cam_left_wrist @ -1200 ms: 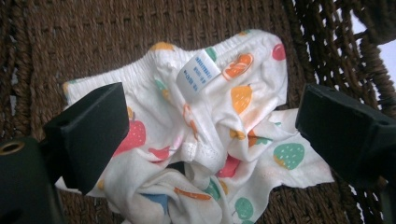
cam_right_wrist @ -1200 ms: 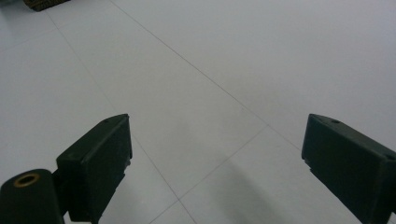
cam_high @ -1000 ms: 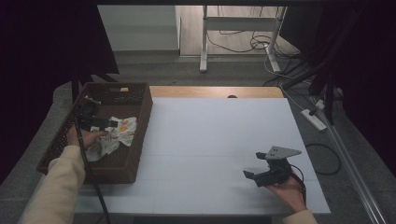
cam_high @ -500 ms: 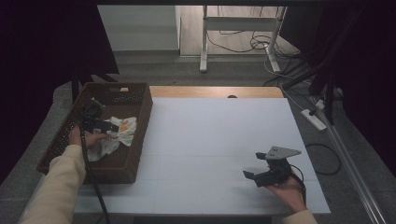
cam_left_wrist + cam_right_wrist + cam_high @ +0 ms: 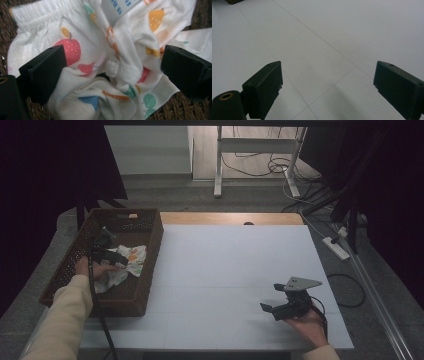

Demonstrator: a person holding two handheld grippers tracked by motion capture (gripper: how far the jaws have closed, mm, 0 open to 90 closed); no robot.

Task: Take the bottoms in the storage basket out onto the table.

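Garment [image 5: 110, 62], white with fruit print, lying crumpled in wicker basket [image 5: 145, 285] at left of high view. Left gripper [image 5: 112, 257] sinking lower onto it than moment ago, fingers [image 5: 42, 72] spread wide either side of bunched fabric, not yet pinching; pickup looking imminent. Right gripper [image 5: 282, 307] idling at lower right on desk [image 5: 230, 265], fingers [image 5: 264, 85] parted, holding nothing.

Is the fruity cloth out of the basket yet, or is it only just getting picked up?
Only just starting. The fruit-print cloth lies crumpled inside the wicker basket, so nothing is out yet. In hand: the left gripper is down in the basket, its open fingers either side of a bunched fold, not squeezing. Left to do: close, then probably lift it onto the white table, where the open right gripper waits.
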